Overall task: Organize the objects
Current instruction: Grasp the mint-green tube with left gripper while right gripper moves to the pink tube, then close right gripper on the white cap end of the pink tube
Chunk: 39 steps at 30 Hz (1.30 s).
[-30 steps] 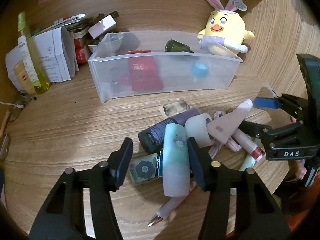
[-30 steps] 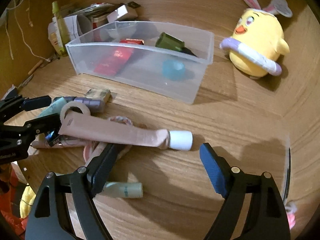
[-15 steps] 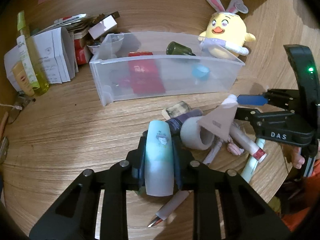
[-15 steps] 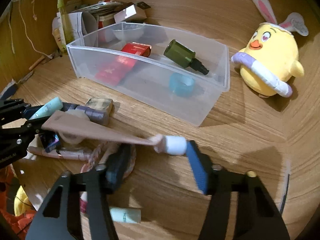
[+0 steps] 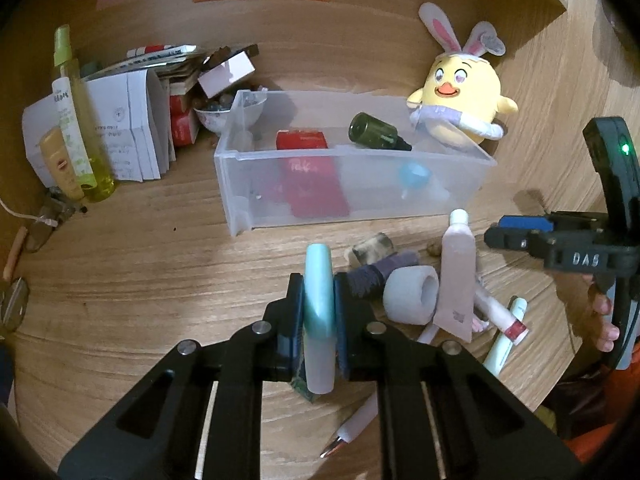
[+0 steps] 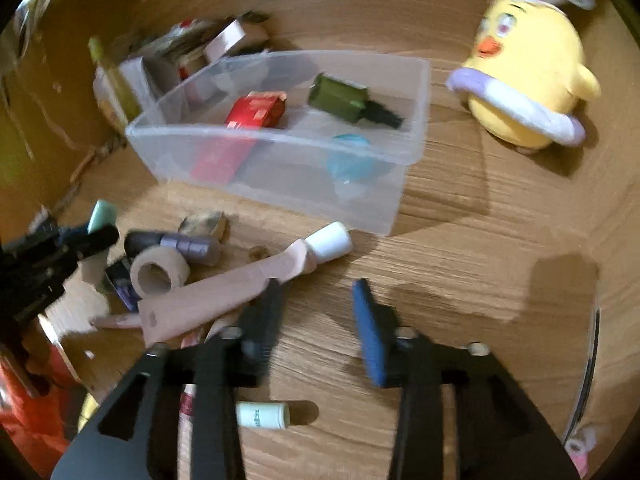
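My left gripper (image 5: 317, 300) is shut on a pale green tube (image 5: 318, 312) and holds it above the wood surface. The tube's tip also shows in the right wrist view (image 6: 101, 216). A pink tube with a white cap (image 5: 457, 276) lies on the pile beside a roll of tape (image 5: 412, 294) and a purple bottle (image 5: 380, 274). My right gripper (image 6: 316, 320) is open, with its left finger next to the pink tube (image 6: 224, 300), not holding it. The clear bin (image 5: 360, 208) holds a red box (image 5: 312, 184), a green bottle (image 5: 374, 131) and a blue lid (image 5: 414, 174).
A yellow chick plush (image 5: 464, 100) sits behind the bin's right end. Papers, boxes and a yellow spray bottle (image 5: 76, 120) stand at the back left. A pen (image 5: 356, 424) and small tubes (image 5: 504, 336) lie near the pile. A small white tube (image 6: 262, 415) lies below my right gripper.
My left gripper closed on the pale green tube and lifted it. My right gripper let the pink tube drop back onto the pile and opened.
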Tool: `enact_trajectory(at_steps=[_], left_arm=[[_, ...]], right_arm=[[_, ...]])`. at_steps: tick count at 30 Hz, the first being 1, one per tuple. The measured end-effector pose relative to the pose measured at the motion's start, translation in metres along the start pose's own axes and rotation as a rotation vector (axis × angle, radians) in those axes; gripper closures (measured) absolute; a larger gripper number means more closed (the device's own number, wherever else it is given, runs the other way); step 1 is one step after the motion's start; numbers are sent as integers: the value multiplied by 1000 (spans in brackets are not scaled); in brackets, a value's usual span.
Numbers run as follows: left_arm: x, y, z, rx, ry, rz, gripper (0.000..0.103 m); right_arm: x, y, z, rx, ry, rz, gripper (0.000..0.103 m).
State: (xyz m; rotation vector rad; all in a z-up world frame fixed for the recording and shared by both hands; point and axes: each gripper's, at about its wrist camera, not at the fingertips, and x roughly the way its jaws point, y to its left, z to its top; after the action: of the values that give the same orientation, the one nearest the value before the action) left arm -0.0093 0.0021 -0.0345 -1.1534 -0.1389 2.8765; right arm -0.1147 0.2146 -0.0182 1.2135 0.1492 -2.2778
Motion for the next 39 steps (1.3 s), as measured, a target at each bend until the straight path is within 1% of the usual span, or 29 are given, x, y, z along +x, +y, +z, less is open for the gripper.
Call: enact_trajectory(at_steps=[4, 7, 9, 10, 11, 14, 15, 16, 17, 22, 26, 27, 28, 29, 32, 34, 36, 39], left_arm=[[0, -1, 2, 1, -10, -9, 89], [-3, -1, 4, -1, -22, -17, 89], [-5, -1, 5, 2, -33, -17, 89], [-7, -1, 6, 4, -39, -17, 89], [-8, -1, 6, 6, -42, -19, 89], [-9, 0, 7, 9, -51, -23, 89], [-9, 0, 8, 9, -52, -23, 89], [-8, 0, 8, 9, -53, -25, 89], [-8, 0, 9, 8, -54, -26, 89], [-8, 1, 12, 1, -60, -33, 89], [-10, 0, 16, -1, -68, -33, 89], [-10, 0, 16, -2, -69, -35, 89], [-10, -1, 18, -2, -72, -36, 89], [-11, -2, 19, -2, -75, -36, 89], [-13, -4, 22, 1, -87, -34, 89], [-15, -5, 25, 3, -93, -36, 89], [-16, -7, 27, 4, -99, -39, 89], [-18, -7, 31, 2, -108, -39, 89]], right_arm=[[3, -3, 7, 77, -14, 39, 60], [20, -2, 12, 119, 10, 35, 60], [36, -7, 14, 169, 37, 38, 60], [38, -7, 16, 177, 18, 29, 60], [40, -7, 17, 179, 18, 0, 60], [45, -3, 21, 153, 10, -33, 60], [46, -1, 21, 137, 7, -51, 62], [48, 2, 21, 118, 6, -71, 68], [47, 2, 20, 109, 3, -78, 68], [40, -1, 17, 141, -18, -54, 71], [23, -1, 15, 166, -69, -36, 73], [19, -1, 16, 164, -79, -32, 74], [15, -1, 16, 167, -86, -27, 78], [11, -1, 17, 168, -94, -20, 79], [0, 5, 18, 139, -132, -44, 79], [-2, 7, 19, 128, -138, -51, 79], [-3, 7, 20, 133, -138, -29, 80], [-11, 8, 24, 135, -161, 10, 80]])
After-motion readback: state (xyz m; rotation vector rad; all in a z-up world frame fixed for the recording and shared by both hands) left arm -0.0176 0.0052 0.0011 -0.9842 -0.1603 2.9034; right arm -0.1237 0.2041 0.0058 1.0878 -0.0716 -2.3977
